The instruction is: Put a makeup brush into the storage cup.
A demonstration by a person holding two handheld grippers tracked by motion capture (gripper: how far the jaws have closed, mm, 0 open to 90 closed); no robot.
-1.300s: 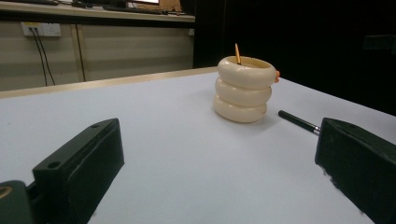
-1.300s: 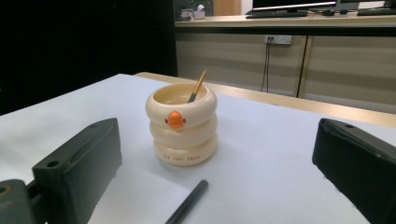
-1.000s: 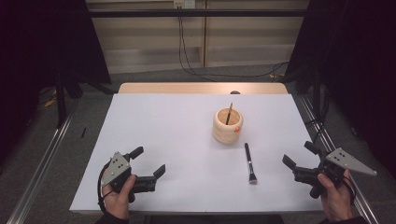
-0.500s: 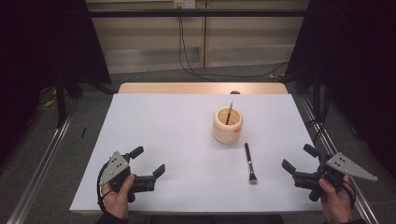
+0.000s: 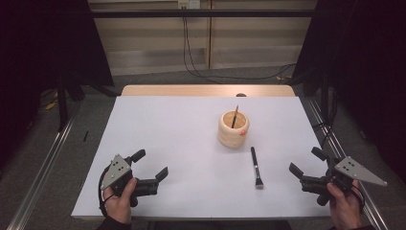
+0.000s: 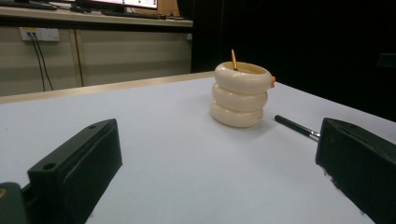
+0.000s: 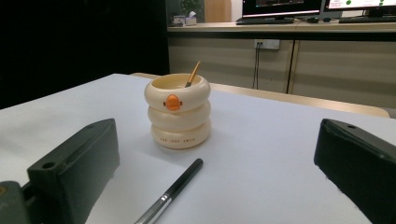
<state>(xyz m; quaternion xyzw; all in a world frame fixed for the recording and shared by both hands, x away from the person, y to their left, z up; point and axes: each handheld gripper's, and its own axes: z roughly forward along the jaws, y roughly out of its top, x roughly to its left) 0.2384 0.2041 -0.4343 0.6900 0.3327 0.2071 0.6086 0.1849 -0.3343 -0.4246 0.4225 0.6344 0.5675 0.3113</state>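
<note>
A cream ringed holder with an orange duck beak stands right of the table's middle; a thin stick leans inside it. The same holder faces both gripper views. A black-handled brush lies flat on the white table in front of the holder, bristles toward the near edge; its handle points at the holder, and its ferrule end shows beside the jaw. My left gripper rests open at the near left. My right gripper is open at the near right, beside the brush, holding nothing.
The white table top has a wooden strip along its far edge. Metal rails run along both sides on the floor. Cables hang by the far wall.
My right gripper has drawn back slightly toward the near right edge. The left gripper, the brush and the holder have stayed in place.
</note>
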